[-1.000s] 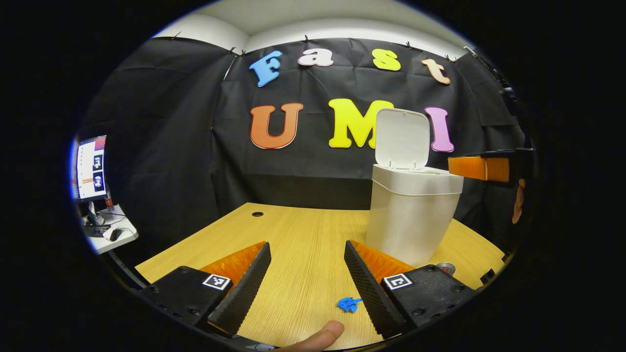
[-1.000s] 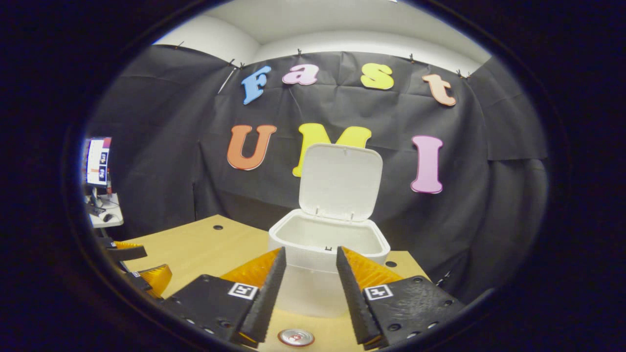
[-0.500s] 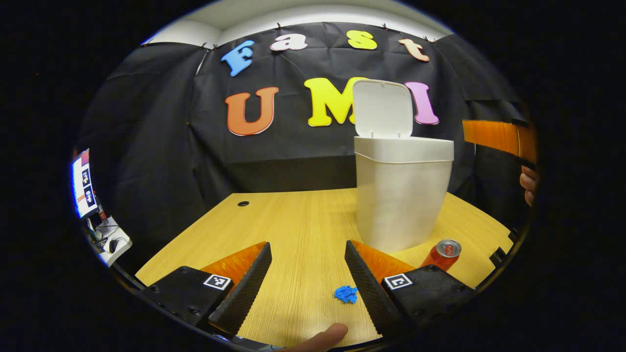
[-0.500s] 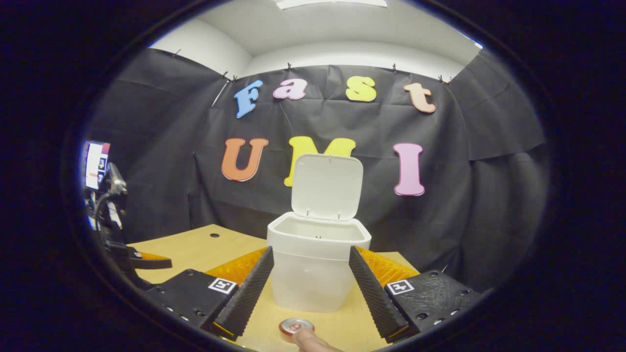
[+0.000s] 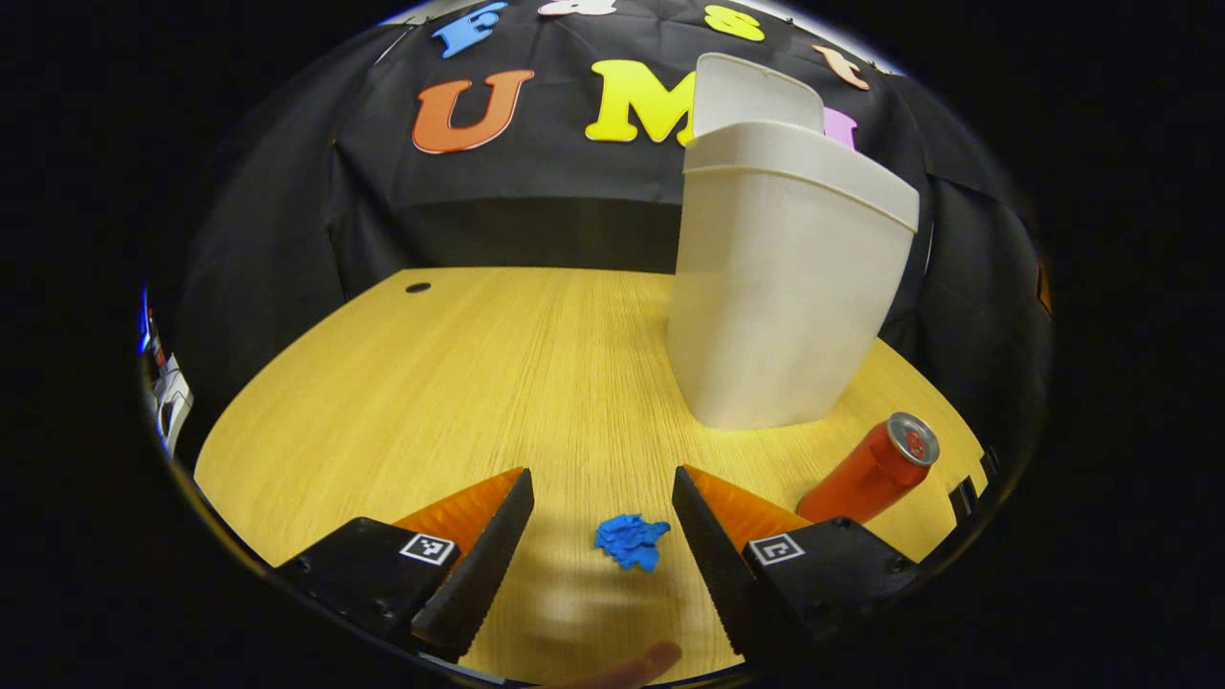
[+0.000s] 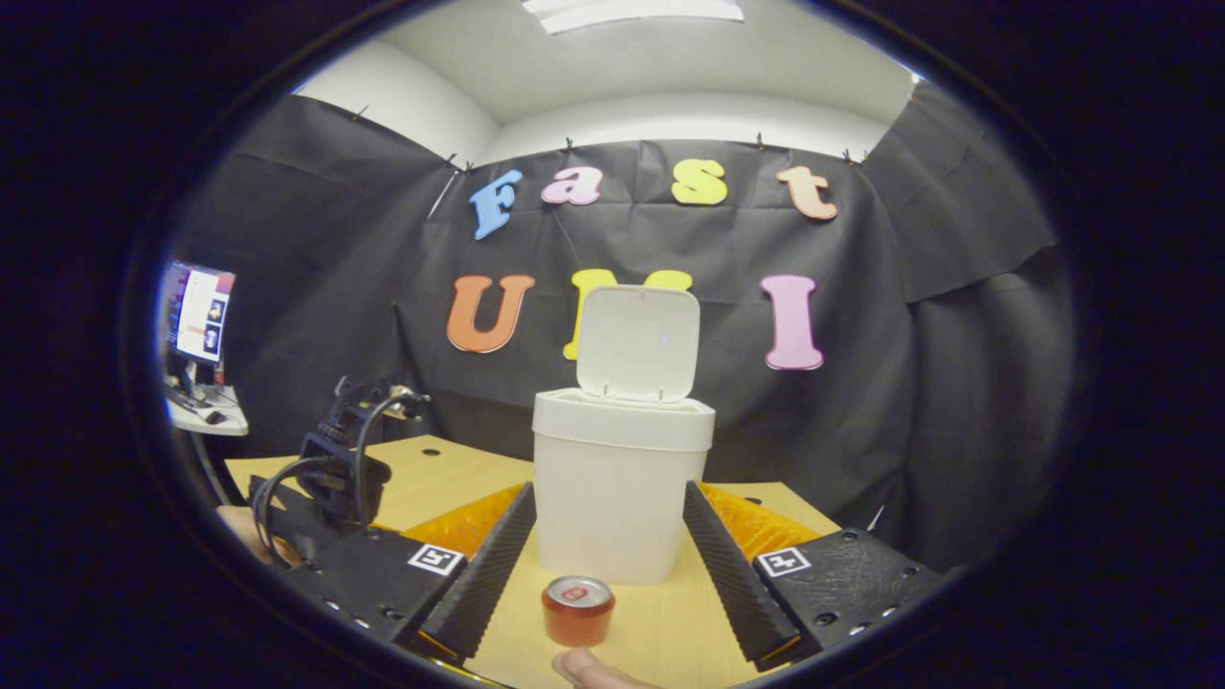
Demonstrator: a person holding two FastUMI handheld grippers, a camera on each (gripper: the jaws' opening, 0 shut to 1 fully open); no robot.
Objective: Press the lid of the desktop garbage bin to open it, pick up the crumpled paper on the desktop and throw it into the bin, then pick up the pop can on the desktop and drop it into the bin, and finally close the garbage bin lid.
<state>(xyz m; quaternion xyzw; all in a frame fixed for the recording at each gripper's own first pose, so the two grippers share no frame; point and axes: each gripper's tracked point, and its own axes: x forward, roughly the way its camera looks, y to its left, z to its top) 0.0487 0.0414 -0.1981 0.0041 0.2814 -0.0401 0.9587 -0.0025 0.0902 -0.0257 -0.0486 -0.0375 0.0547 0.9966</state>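
Blue crumpled paper lies between the left gripper's wide-apart jaws, untouched; right gripper likewise agape.

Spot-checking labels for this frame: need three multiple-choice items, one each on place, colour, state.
1. Where is the crumpled paper?
A. between the left tool's fingers, on the desk
B. inside the bin
C. on the lid

2. What colour is the pop can?
A. green
B. red
C. silver all over

3. How is the bin lid?
A. shut
B. off, lying on the desk
C. raised open

Key: 1 A, it lies on the wooden desk in the open gap; 2 B, red body; 3 C, it stands up behind the bin's rim.
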